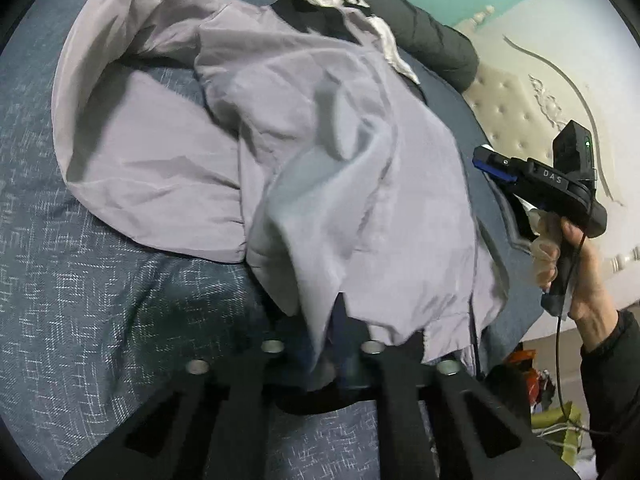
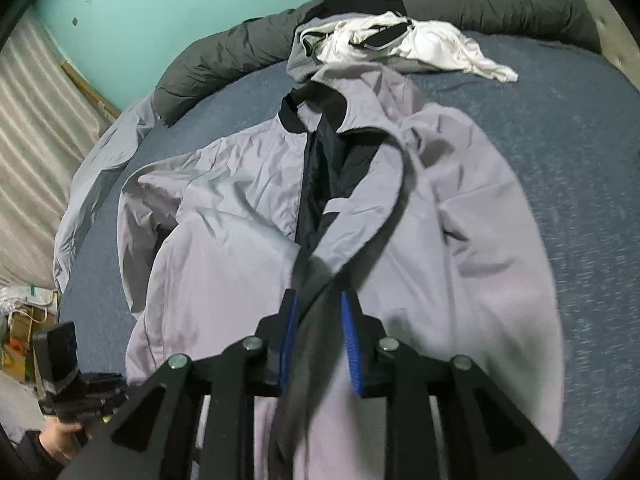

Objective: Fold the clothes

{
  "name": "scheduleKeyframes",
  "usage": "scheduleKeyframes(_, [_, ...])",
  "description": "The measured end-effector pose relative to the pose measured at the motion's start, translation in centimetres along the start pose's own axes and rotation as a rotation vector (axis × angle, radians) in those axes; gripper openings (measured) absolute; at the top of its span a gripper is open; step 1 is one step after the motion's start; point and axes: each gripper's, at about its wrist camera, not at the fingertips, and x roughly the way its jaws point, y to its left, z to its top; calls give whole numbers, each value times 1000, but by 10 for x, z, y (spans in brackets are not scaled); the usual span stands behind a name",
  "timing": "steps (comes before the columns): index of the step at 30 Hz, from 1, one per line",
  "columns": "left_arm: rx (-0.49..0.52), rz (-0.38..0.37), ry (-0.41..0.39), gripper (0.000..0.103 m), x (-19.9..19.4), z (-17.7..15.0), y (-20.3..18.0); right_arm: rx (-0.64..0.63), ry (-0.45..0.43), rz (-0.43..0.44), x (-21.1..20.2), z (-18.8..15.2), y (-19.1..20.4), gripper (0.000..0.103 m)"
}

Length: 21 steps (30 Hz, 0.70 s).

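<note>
A lavender-grey jacket (image 2: 460, 208) with a dark lining (image 2: 320, 168) lies spread, front open, on the blue bedspread (image 2: 580, 128). In the left wrist view the jacket (image 1: 320, 128) is bunched and lifted at its near edge, where my left gripper (image 1: 340, 304) is shut on it; cloth drapes over the fingers and hides them. My right gripper (image 2: 322, 308) is closed on a lifted strip of the jacket's front edge that fills the gap between its blue pads (image 2: 290, 332). The same gripper (image 1: 486, 160) shows at the jacket's right edge, held by a hand (image 1: 580, 264).
A pile of white and grey clothes (image 2: 400, 44) lies at the jacket's collar end. Behind it runs a long dark rolled quilt (image 2: 500, 4). A cream tufted headboard (image 1: 516, 100) borders the bed. Bags and clutter (image 2: 24, 320) sit on the floor beside the bed.
</note>
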Motion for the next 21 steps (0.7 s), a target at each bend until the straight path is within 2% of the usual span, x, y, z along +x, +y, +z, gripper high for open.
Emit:
scheduleKeyframes(4, [44,36,-44,3,-36,1,-13,-22,-11,-33,-29,-8,-13,22])
scheduleKeyframes(10, [42,102,-82,3,-107,-6,-5,-6,9,-62,-61,-28,-36,23])
scheduleKeyframes(12, [25,120,-75,3,-113,-12,6,-1,37,-56,-64,-40,-41,39])
scheduleKeyframes(13, [17,130,-71,3,-116,-16,11,-2,50,-60,-64,-46,-43,41])
scheduleKeyframes(18, [-25,136,-63,3,-108,-27,24,6,127,-76,-53,-77,-54,45])
scheduleKeyframes(21, [-20,142,-65,3,-107,-29,25,-2,141,-82,-47,-93,-58,49])
